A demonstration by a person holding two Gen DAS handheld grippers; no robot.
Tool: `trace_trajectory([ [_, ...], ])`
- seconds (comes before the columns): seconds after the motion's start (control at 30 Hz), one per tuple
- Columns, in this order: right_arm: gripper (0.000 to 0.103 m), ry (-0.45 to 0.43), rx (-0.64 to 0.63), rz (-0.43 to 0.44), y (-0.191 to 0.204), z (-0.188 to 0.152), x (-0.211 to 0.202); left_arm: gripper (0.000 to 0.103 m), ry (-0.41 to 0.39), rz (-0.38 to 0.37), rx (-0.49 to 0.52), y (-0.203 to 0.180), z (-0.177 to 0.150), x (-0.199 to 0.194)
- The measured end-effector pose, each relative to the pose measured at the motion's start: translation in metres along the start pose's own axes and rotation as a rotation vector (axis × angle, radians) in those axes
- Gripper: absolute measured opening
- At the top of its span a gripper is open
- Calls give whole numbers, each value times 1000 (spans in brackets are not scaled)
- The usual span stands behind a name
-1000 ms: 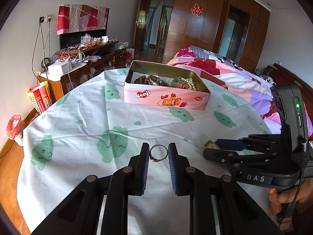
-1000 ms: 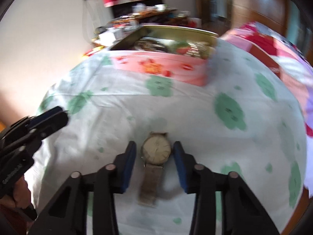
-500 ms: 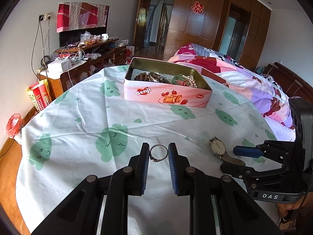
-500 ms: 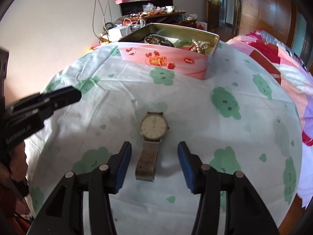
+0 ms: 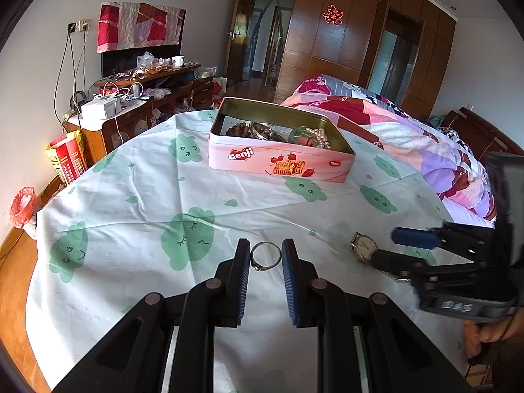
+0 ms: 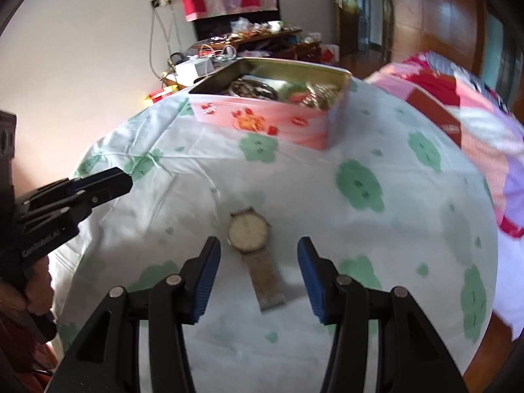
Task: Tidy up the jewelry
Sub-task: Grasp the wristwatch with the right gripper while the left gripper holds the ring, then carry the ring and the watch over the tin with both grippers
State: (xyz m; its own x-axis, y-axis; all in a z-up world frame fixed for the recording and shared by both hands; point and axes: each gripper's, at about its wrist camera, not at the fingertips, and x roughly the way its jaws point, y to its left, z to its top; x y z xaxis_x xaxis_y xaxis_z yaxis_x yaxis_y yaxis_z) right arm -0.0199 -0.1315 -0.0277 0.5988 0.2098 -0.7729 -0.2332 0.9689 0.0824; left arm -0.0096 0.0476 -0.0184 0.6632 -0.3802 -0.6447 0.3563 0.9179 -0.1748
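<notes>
The left tool (image 5: 265, 258) was held low over the worktop (image 5: 137, 196), its jaws narrow, with the ring (image 5: 266, 256) framed between the blue pads (image 5: 244, 275) — whether the ring was actually pinched could not be told, since slim gaps seemed to show on both sides. The ring was seen lying flat on the cloth (image 5: 229, 209), near the front edge.

Over on the other side, the right tool (image 6: 258, 271) was spread wide, its jaws just having been opened. The watch (image 6: 253, 245) was left lying on the cloth between them, face up, strap trailing back toward the camera — touched by neither pad.

Farther back, the tin (image 5: 281, 150) was seen open, with beads and pearls piled inside. The bed (image 5: 409, 131) was visible beyond it, to the right.
</notes>
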Motion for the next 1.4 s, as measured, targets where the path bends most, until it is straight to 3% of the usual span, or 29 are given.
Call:
trace_trajectory([
  [0.2,53,61,-51,-44,12,6,27,20,-6,4,-10,1,1,-1],
  [0.23,50,52,-58,-53,13,5,26,20,-5,4,-12,1,1,0],
  [0.27,36,50,-63,-55,14,5,25,20,-5,3,-10,0,1,0],
  [0.43,36,41,-26,-27,7,3,22,20,-12,4,-1,0,3,-1],
  [0.67,36,-94,110,37,-12,4,-9,20,-28,-4,5,-5,7,-1],
  [1.4,36,-361,208,11,-33,68,-49,20,-193,-10,37,-20,70,1],
])
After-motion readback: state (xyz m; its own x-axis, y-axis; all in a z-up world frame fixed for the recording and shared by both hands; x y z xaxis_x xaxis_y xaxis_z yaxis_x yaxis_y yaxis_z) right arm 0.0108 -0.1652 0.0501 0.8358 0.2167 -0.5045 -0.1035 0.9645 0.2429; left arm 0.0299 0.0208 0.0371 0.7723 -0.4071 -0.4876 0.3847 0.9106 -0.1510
